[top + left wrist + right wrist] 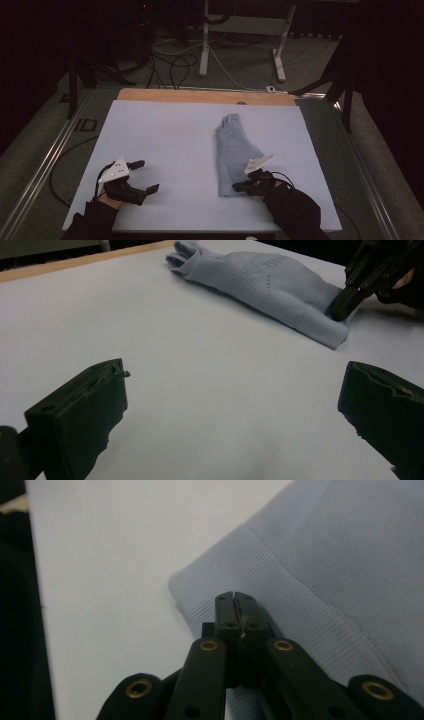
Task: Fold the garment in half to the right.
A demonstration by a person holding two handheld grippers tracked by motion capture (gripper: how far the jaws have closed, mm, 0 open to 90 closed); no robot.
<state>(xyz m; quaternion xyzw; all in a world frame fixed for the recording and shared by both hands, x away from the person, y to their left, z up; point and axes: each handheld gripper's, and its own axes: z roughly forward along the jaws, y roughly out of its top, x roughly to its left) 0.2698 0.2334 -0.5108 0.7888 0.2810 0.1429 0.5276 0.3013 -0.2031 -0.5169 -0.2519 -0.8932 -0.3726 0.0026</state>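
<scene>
A pale blue knitted garment [235, 150] lies folded lengthwise on the right half of the light mat [165, 130], with its ribbed hem toward me. My right gripper [236, 187] is shut, and its tips rest on that hem [280, 595] near the corner. I see no cloth between the jaws. In the left gripper view the garment [265, 285] stretches away, and the right gripper [340, 310] touches its near end. My left gripper [147, 176] stands wide open over bare mat at the front left, with nothing between its jaws [235, 405].
The mat covers a wooden table whose bare far edge [200, 96] shows at the back. Beyond it are the legs of a white stand [204, 50] and loose cables [175, 65] on the floor. A metal rail [45, 160] runs along the left side.
</scene>
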